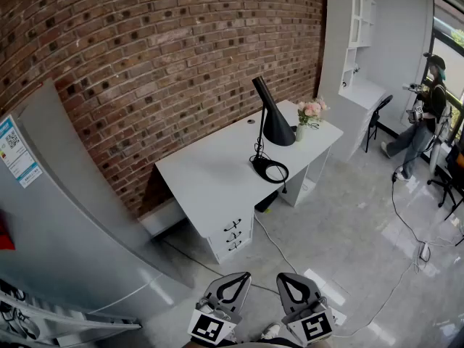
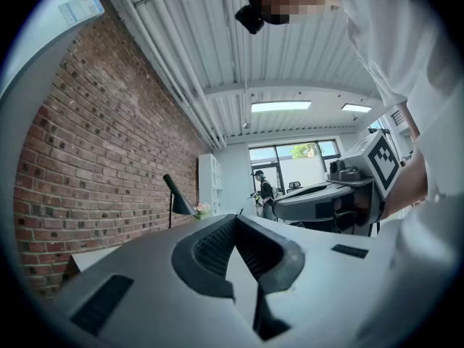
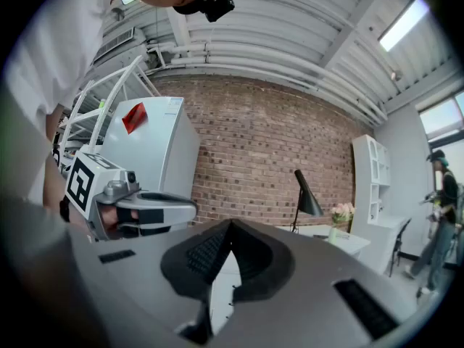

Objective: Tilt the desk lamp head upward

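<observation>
Closed, empty left tool (image 1: 241, 275) and right tool (image 1: 284, 276) should open before reaching the black cone-shaded desk lamp (image 1: 275, 125) at twelve o'clock.

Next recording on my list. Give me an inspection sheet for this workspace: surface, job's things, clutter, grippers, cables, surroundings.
Surface: white desk with drawers, set against the brick wall.
Job's things: black desk lamp stands on the desk, shade facing down; nothing touches it.
Clutter: vase of pink flowers beside the lamp.
Grippers: left gripper and right gripper are both shut and empty, well short of the desk.
Cables: lamp cord runs off the desk onto the floor; another cable trails over the floor at right.
Surroundings: grey cabinet at left, white shelf unit, a person by the window.
</observation>
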A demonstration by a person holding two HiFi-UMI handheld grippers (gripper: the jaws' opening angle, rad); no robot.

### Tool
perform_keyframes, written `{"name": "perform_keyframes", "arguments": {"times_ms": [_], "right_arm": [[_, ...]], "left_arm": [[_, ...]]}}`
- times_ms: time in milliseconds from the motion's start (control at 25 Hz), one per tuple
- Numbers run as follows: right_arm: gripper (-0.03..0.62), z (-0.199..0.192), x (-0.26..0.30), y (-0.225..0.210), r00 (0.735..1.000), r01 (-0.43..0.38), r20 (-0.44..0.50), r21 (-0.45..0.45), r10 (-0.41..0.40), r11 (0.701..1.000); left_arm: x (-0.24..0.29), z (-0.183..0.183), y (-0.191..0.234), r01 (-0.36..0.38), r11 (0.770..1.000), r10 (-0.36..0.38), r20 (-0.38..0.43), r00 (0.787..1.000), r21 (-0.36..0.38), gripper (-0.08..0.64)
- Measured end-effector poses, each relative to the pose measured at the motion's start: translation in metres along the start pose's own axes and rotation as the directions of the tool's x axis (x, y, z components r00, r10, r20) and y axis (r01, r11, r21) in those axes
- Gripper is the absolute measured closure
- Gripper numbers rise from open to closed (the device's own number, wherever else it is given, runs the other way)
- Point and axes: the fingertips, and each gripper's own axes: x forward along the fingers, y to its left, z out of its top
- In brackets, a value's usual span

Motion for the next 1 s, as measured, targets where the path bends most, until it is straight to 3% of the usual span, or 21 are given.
{"name": "perform_keyframes", "arguments": {"times_ms": [1000], "right_arm": [[0.58, -0.0004, -0.0044, 0.0006, 1.0, 0.016, 0.02, 0.025, -0.017, 1.0]], "left_arm": [[-0.004, -0.0029, -0.002, -0.005, 1.0, 0.005, -0.003, 1.0, -0.01, 0.552]]}}
